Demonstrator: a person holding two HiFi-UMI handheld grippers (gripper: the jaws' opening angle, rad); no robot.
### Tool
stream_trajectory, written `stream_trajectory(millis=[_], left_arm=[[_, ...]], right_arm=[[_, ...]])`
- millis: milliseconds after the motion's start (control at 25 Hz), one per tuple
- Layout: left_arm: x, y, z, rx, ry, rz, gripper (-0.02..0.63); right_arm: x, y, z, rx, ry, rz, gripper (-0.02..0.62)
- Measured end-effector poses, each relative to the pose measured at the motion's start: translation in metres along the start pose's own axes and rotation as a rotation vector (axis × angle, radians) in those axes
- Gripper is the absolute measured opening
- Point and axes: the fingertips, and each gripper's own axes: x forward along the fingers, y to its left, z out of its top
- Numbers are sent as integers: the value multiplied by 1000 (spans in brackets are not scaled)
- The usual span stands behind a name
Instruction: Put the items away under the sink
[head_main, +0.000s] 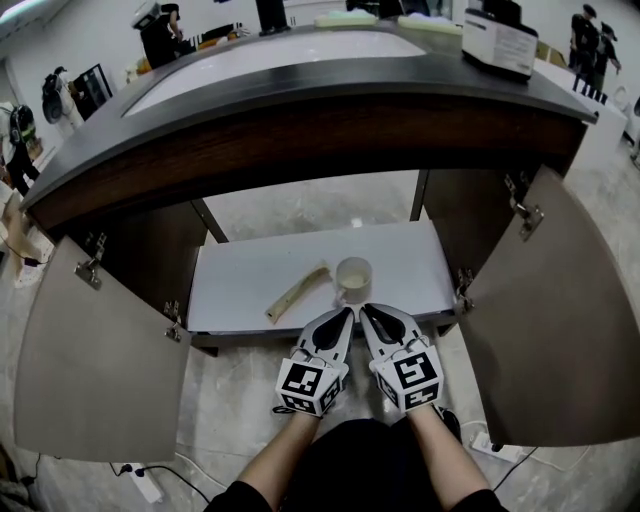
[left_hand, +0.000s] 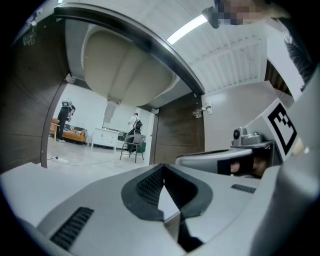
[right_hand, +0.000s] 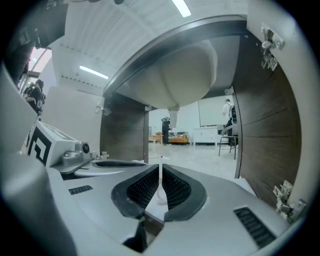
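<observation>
Sitting on shelf: cream mug (head_main: 352, 273) and wooden stick (head_main: 297, 293), both on white shelf (head_main: 240, 290) under the sink.
Mug place: near front edge, right of centre; upright, mouth up; handle side not clear.
Stick place: near front edge, about centre, just left of mug; upper tip very close to mug, contact not clear.
Stick axis: lying flat, long axis diagonal, one end toward front-left corner, other end toward mug and back-right corner.
Left gripper (head_main: 347, 313): pads pressed together, nothing between them (left_hand: 163, 167); tip at front edge of shelf, just short of mug.
Right gripper (head_main: 367, 310): pads closed on each other, nothing held (right_hand: 160, 168); tip at front edge beside the left one, just short of mug.
Doors: left door (head_main: 100, 360) and right door (head_main: 560, 320) both swung wide open.
Sink basin: pale underside bulging above shelf (left_hand: 125, 65).
Writing: black-and-white square patterns on marker cubes (head_main: 310, 385), no words; dark print on white box (head_main: 498, 40) at back-right corner of countertop (head_main: 300, 80), too small to read; no brand seen on mug or stick.
</observation>
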Motion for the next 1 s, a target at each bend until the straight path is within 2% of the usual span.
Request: stream_trajectory(millis=[400,680,1000], left_arm=[[-6,-16,47,55,-63,1,9],[-17,-20,74,6,-109,33,8],[-19,-31,97,38,-116,11,8]], right_arm=[[-21,8,47,-32,-66,-12,41],[-33,13,73,-30,-108,-19,40],[-40,15,88,-8,-123,-30,40]])
